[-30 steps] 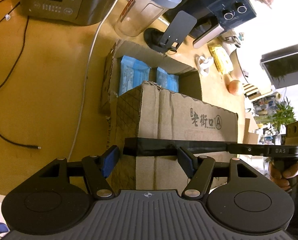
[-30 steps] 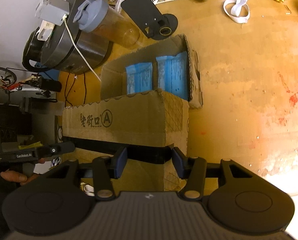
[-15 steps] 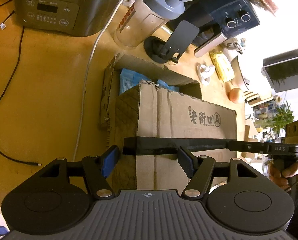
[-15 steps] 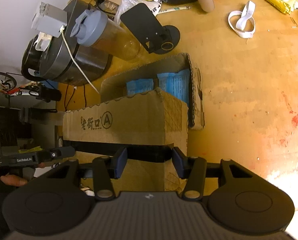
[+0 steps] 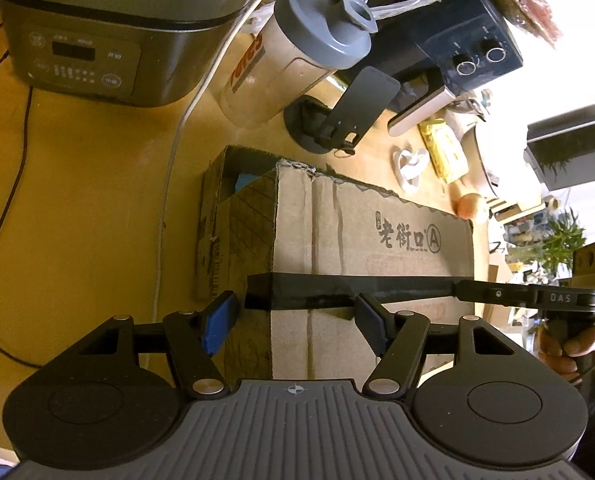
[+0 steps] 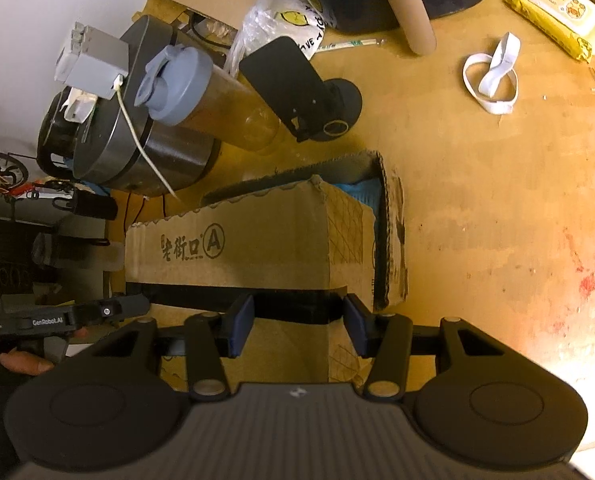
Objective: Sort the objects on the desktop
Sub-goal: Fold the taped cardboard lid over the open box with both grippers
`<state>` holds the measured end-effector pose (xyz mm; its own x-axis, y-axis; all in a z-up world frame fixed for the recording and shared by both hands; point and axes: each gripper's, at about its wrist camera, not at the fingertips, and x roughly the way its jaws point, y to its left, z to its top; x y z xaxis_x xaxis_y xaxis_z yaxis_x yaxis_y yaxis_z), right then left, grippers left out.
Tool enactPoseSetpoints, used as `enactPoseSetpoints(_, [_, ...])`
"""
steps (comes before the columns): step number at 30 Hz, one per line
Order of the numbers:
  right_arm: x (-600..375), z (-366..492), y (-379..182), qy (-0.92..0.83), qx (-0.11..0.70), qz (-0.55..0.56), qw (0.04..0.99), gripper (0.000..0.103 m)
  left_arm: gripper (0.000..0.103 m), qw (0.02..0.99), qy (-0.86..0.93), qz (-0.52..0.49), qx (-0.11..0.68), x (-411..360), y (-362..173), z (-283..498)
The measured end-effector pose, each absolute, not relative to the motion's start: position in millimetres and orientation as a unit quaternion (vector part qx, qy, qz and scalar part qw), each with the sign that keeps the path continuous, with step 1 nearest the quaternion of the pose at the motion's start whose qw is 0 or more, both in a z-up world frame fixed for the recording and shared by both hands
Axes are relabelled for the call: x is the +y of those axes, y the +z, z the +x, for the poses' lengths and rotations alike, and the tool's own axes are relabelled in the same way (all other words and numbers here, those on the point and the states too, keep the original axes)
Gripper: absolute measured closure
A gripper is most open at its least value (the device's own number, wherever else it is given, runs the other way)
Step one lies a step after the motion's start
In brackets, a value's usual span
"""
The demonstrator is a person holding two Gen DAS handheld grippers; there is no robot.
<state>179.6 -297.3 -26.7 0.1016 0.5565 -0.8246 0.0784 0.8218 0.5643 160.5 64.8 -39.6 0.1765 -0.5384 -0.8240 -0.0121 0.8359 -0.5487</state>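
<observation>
A brown cardboard box (image 5: pixel 377 232) with printed characters and a black tape band hangs between both grippers. My left gripper (image 5: pixel 295 320) is shut on its left end, and my right gripper (image 6: pixel 297 324) is shut on its right end (image 6: pixel 257 240). Under it lies an open cardboard tray (image 5: pixel 233 168), almost covered. Only a sliver of the blue packets (image 6: pixel 361 190) inside still shows by the tray's right wall (image 6: pixel 391 208). Each wrist view shows the other gripper from the side, held by a hand.
Behind the tray stand a grey cooker (image 5: pixel 89 40), a shaker bottle (image 5: pixel 297 60), a black phone stand (image 5: pixel 349 112) and a dark appliance with knobs (image 5: pixel 477 52). A white cable (image 5: pixel 173 152) runs along the left. A white strap (image 6: pixel 493 76) and yellow wipes (image 6: pixel 557 12) lie far right.
Both grippers have carried the held box toward the back, over the open tray. The blue packets, plainly visible a second ago, are now nearly covered.
</observation>
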Motion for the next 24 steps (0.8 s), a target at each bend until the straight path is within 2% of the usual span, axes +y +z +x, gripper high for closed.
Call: enactPoseSetpoints(24, [-302.8, 217.5, -24.9, 0.164, 0.630, 0.256, 0.715, 0.057, 0.039, 0.745, -0.188, -0.217, 0.602, 62.8, -34.4, 201.5])
